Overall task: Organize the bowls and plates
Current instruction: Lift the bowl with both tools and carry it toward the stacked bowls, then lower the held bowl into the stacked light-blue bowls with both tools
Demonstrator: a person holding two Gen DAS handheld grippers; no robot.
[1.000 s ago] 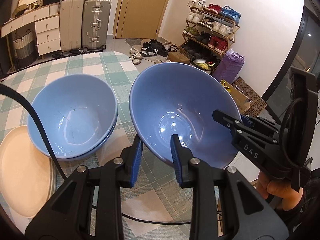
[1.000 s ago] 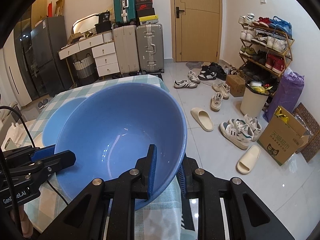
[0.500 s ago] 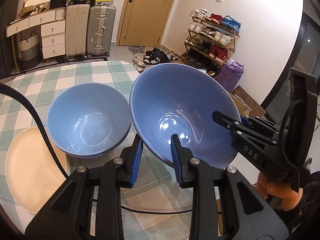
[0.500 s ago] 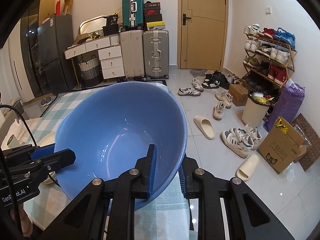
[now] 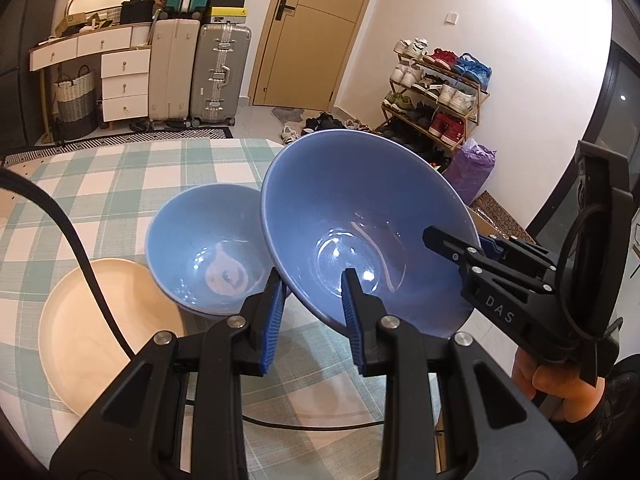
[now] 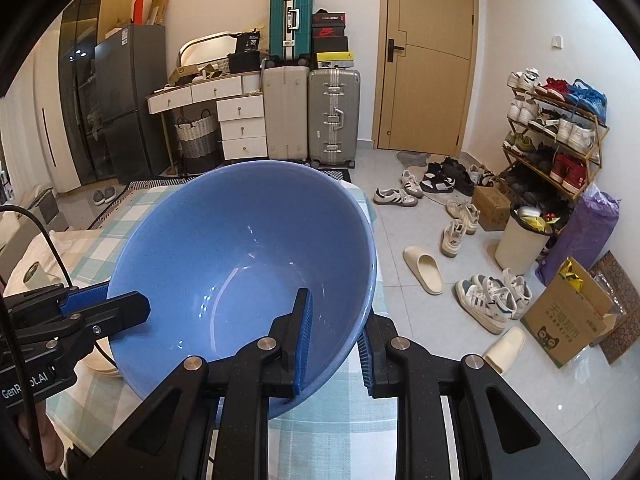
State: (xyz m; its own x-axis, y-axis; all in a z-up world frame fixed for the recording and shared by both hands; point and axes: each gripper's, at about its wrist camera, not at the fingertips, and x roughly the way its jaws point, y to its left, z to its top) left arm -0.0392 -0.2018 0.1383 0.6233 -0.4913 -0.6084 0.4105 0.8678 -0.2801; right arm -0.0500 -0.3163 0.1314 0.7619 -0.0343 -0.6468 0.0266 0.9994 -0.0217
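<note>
Holding one blue bowl [image 5: 360,232] tilted in the air with both grippers

Left gripper [image 5: 310,300] clamps its near rim; right gripper [image 6: 334,330] clamps the opposite rim, one finger inside, one outside; stacked bowls [image 5: 200,248] and plate [image 5: 104,332] rest on the table [image 5: 120,176] near its edge.

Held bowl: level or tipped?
Tipped. The held bowl leans toward the camera, rim gripped by both grippers, left and right, above the stacked bowls.

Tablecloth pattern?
Pale green and white check; the tablecloth shows best in the left wrist view, behind the stacked bowls.
</note>
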